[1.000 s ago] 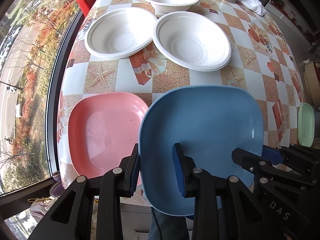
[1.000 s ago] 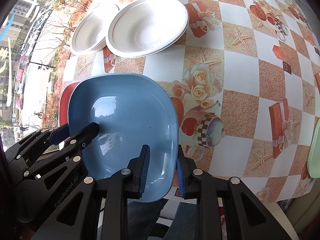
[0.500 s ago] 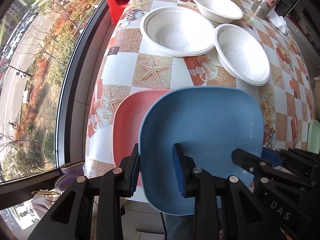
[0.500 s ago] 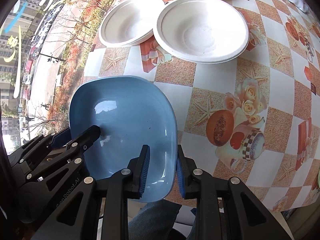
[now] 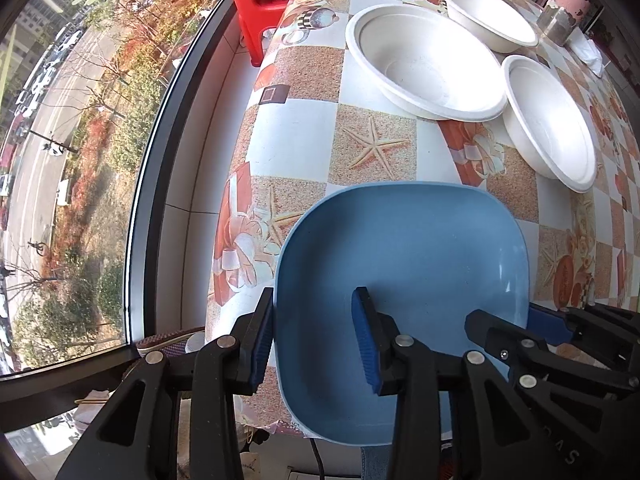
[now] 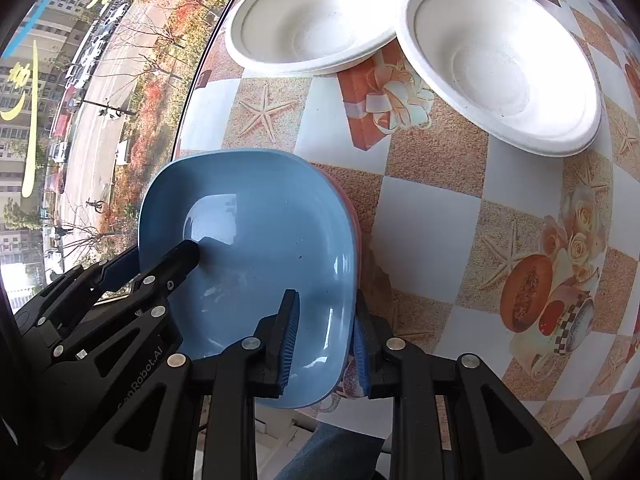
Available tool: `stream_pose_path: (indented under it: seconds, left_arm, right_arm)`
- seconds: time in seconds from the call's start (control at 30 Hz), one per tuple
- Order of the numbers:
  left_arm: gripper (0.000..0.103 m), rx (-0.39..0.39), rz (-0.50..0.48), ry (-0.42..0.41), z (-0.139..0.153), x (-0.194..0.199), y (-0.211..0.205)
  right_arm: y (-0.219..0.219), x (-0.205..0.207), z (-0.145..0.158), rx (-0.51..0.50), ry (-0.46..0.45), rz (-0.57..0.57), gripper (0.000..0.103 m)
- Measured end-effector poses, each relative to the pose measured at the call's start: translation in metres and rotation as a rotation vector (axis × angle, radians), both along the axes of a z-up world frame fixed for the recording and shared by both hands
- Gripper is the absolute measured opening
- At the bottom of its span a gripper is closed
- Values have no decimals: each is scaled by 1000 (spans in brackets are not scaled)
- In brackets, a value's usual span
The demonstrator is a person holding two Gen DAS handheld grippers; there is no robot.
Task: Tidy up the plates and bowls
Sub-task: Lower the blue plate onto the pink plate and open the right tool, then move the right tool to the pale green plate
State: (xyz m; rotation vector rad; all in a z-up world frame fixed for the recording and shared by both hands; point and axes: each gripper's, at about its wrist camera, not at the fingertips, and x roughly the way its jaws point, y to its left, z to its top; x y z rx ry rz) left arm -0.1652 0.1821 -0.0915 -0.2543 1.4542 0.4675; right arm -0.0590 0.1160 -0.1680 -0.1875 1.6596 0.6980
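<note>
While the blue plate (image 5: 404, 264) sits over the pink plate (image 6: 352, 216), only a thin pink edge peeks out along its right side in the right wrist view. Both lie at the near edge of the table (image 5: 300, 152), by the window (image 5: 80, 120).

Left gripper (image 5: 314, 336) straddles the blue plate's left rim, and its jaws have just been opening: the rim is between them, but the inner pad stands clear of the plate wall. That grip is let go.

Right gripper (image 6: 326, 344) is clamped on the blue plate's right rim, one pad inside the dish, one outside, both pressing.

Farther back, three white bowls (image 5: 424, 60) are grouped together: the big one's rim overlaps the one to its right, and the third sits just behind. A red chair (image 5: 256, 4) stands beyond the table's far left corner.
</note>
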Motion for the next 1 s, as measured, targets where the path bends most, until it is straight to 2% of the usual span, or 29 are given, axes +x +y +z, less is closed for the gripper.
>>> stream_pose_path:
  seconds: [0.03, 0.07, 0.1, 0.17, 0.2, 0.23, 0.27, 0.33, 0.53, 0.8, 1.0]
  left_arm:
    - [51, 17, -5, 8, -1, 1, 0]
    - [59, 40, -4, 14, 1, 1, 0]
    - [71, 58, 0, 14, 3, 0, 2]
    - [79, 93, 23, -5, 10, -4, 7]
    - [80, 94, 36, -16, 13, -7, 11]
    - [80, 81, 51, -23, 14, -11, 15]
    - [81, 67, 64, -26, 16, -13, 17]
    - [81, 53, 82, -33, 20, -18, 18]
    - [81, 9, 15, -32, 30, -18, -16]
    - [82, -109, -252, -39, 44, 21, -110]
    - [82, -149, -445, -31, 44, 68, -195]
  right_arm:
    - [1, -1, 2, -5, -5, 9, 28]
    - [3, -2, 6, -2, -10, 15, 28]
    - [6, -4, 9, 0, -12, 20, 28]
    - [1, -5, 15, 0, -15, 27, 31]
    - [-1, -6, 17, 2, -13, 27, 34]
    - [-3, -6, 20, -5, -18, 23, 51]
    - [-7, -4, 23, -11, -36, 18, 74]
    - [-19, -2, 33, -2, -79, 9, 90]
    - [-67, 2, 45, -60, -94, -49, 90]
    - [-155, 7, 74, -167, -136, -216, 90]
    - [-251, 24, 99, -233, -167, -408, 90]
